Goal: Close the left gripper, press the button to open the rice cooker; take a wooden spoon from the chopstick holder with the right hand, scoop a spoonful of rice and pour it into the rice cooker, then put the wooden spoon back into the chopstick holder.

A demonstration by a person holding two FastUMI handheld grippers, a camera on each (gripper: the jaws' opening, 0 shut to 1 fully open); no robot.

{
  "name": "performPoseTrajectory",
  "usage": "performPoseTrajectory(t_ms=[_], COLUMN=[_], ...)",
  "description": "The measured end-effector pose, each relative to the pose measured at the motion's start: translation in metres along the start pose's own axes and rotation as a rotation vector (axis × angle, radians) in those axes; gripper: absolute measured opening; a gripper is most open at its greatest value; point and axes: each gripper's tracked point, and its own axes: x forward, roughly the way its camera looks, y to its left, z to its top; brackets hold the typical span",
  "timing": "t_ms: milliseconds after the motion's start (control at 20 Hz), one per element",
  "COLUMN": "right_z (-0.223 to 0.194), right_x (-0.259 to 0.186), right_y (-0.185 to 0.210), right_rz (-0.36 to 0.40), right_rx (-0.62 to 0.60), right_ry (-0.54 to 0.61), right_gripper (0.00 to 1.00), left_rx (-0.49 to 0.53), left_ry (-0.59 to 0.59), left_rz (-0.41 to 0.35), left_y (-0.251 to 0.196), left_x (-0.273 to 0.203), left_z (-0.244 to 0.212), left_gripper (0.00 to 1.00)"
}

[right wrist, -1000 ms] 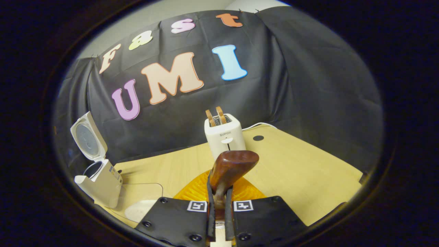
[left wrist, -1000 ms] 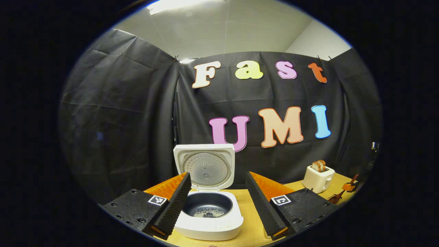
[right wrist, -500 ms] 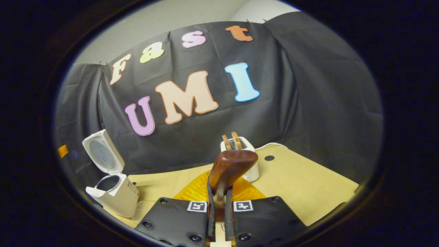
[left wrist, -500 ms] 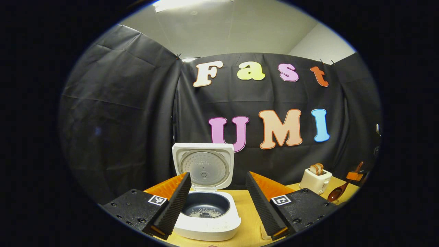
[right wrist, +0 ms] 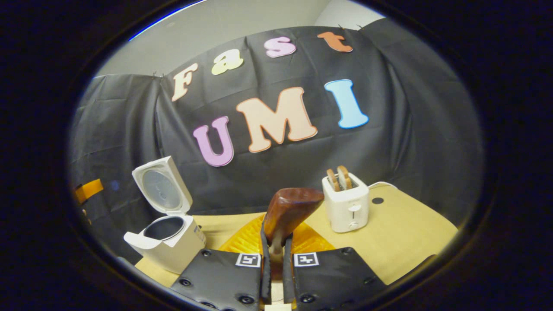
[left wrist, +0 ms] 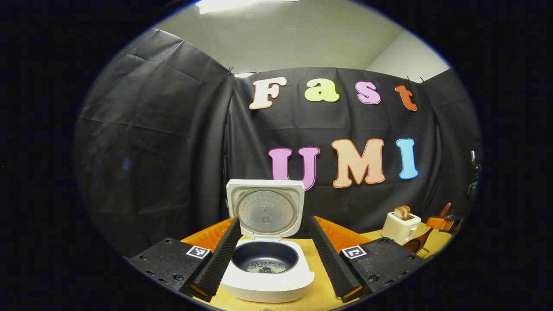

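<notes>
The white rice cooker [left wrist: 270,280] stands in front of me with its lid [left wrist: 265,211] raised and some rice grains in the dark pot [left wrist: 264,261]. My left gripper [left wrist: 273,250] is open, its fingers on either side of the cooker, a little short of it. In the right gripper view my right gripper [right wrist: 276,259] is shut on the wooden spoon [right wrist: 288,211], whose brown bowl points up and forward. The rice cooker [right wrist: 166,242] sits to its lower left. The left gripper view catches the wooden spoon [left wrist: 418,242] and the right gripper [left wrist: 440,222] far right.
A white toaster [right wrist: 348,205] with two bread slices stands on the wooden table [right wrist: 410,233] right of the spoon; the toaster [left wrist: 400,226] also sits at the back right in the left gripper view. A dark round spot [right wrist: 377,200] marks the table behind it.
My right gripper has swung left with the spoon, so the toaster slid right and the cooker came nearer the centre. The left gripper barely shifted and stays open.
</notes>
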Motion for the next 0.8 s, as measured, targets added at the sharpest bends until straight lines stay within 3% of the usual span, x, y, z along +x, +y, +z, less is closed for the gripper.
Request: performPoseTrajectory(t_ms=[350, 800], right_z=[-0.052, -0.099], right_x=[0.022, 0.043], right_y=[0.032, 0.04], right_rz=[0.019, -0.023], right_rx=[-0.173, -0.374], right_ry=[0.084, 0.136], right_gripper=[0.14, 0.14], left_rx=[0.018, 0.048], left_ry=[-0.009, -0.011], left_rz=[0.036, 0.086], left_y=[0.028, 0.061], left_x=[-0.013, -0.027], left_z=[0.003, 0.004], left_gripper=[0.94, 0.94])
